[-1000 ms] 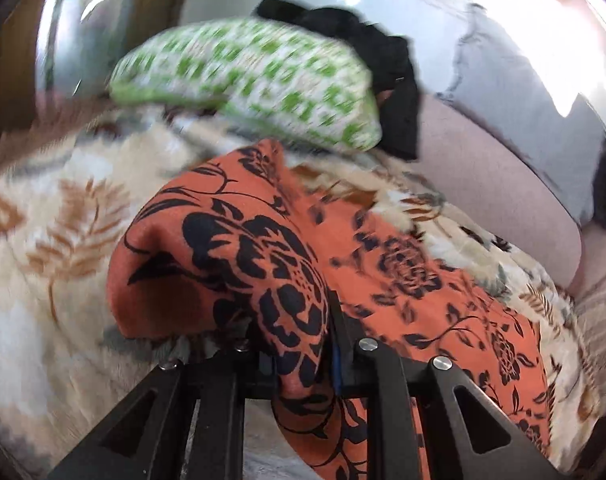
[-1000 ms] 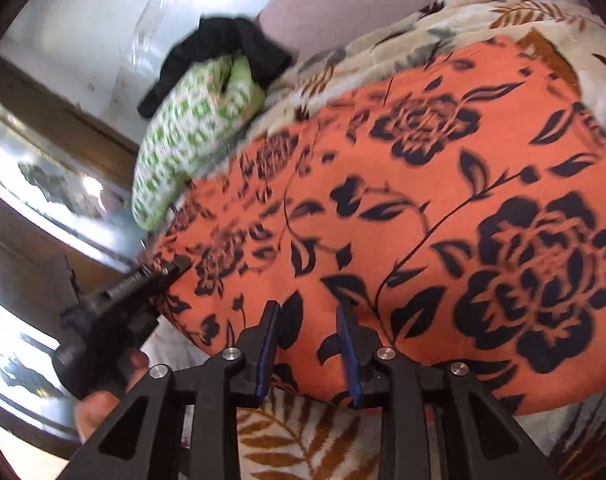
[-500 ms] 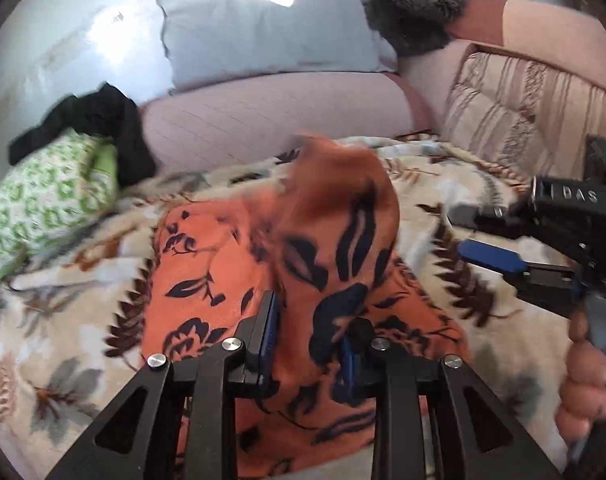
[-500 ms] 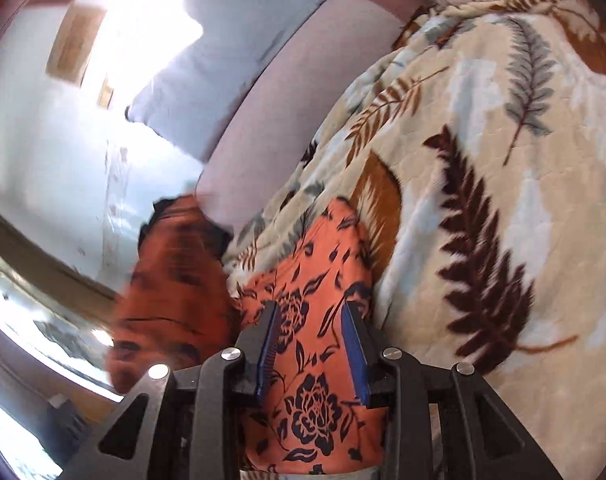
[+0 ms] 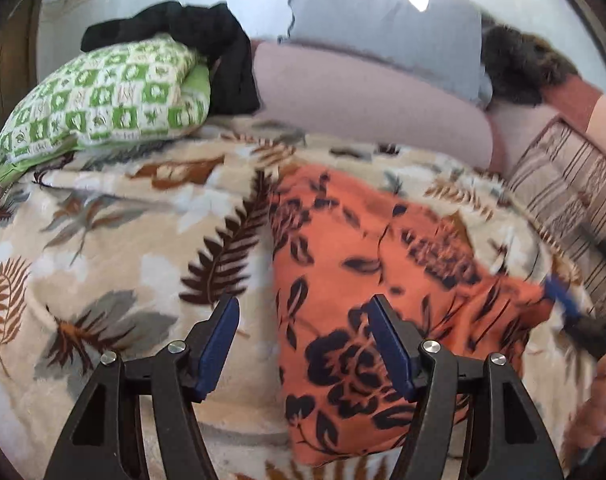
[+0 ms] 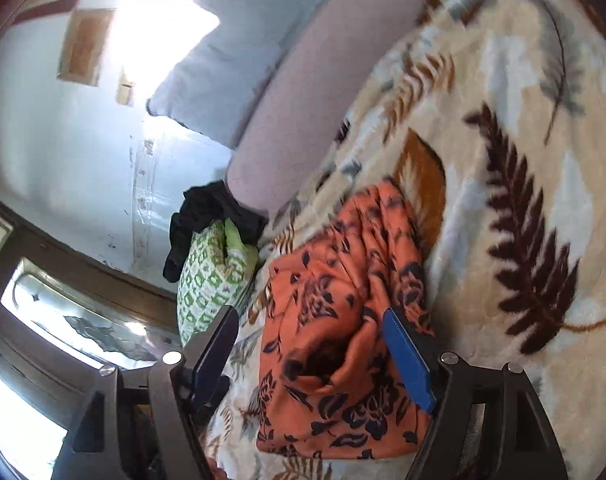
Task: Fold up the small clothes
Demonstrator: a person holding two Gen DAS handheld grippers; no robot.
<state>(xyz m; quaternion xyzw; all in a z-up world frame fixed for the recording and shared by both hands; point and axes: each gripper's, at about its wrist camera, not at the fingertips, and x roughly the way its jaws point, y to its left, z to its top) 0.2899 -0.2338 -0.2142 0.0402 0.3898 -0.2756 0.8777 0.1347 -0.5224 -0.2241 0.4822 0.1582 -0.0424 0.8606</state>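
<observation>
Both claws, left gripper (image 5: pixel 303 344) and right gripper (image 6: pixel 311 352), gape apart over the folded orange floral cloth (image 5: pixel 383 312), apparently just releasing it.

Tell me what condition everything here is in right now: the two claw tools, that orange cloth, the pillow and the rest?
Left gripper: open, holding nothing.
Right gripper: open, holding nothing.
Orange floral cloth: folded over, lying loose on the blanket.
Leaf-print blanket: spread out under the cloth.
Green checked pillow: lying at the blanket's far edge.
Black garment: crumpled, draped over the pillow.
</observation>
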